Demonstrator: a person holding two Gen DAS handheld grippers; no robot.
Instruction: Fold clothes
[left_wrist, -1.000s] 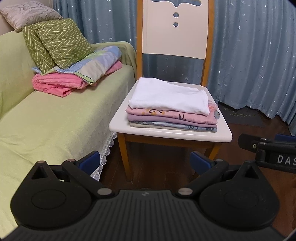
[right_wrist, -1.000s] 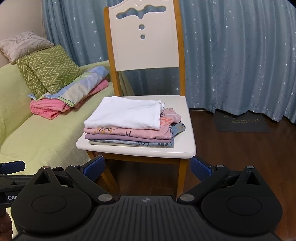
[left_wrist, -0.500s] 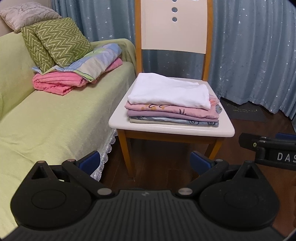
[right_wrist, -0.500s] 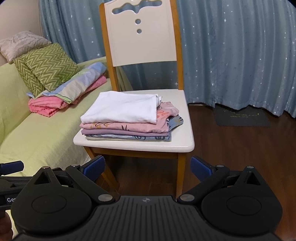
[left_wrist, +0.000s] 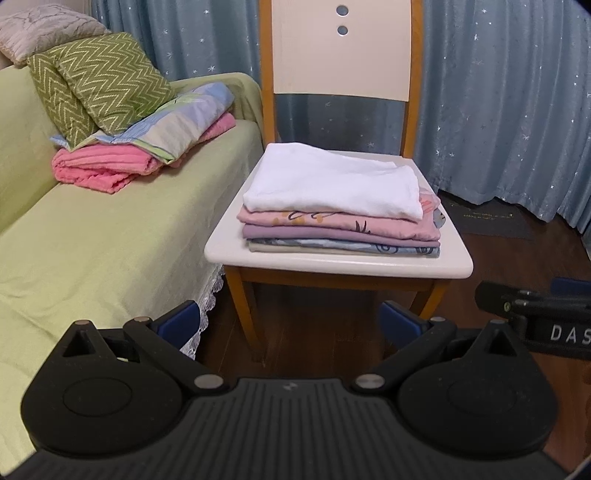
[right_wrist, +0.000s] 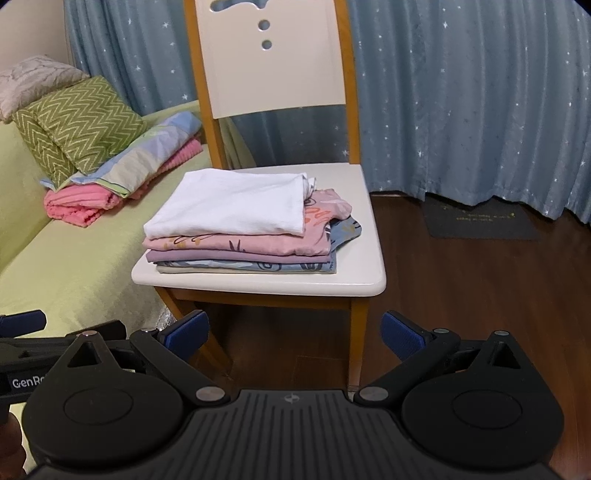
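Note:
A stack of folded clothes (left_wrist: 340, 221) lies on the white seat of a wooden chair (left_wrist: 454, 264). A white garment (left_wrist: 332, 184) is on top, over a pink one, a purple one and a blue patterned one. The stack also shows in the right wrist view (right_wrist: 240, 229) on the chair (right_wrist: 365, 284). My left gripper (left_wrist: 290, 319) is open and empty, low in front of the chair. My right gripper (right_wrist: 295, 334) is open and empty, at the same height beside it.
A green-covered sofa (left_wrist: 92, 251) stands left of the chair, with zigzag cushions (left_wrist: 103, 81) on a folded pink and blue blanket (left_wrist: 147, 147). Blue star curtains (right_wrist: 461, 92) hang behind. A dark mat (right_wrist: 480, 221) lies on the wooden floor at the right.
Both grippers have moved closer to the chair and a little lower, so the stack looms larger. Both stay open and empty.

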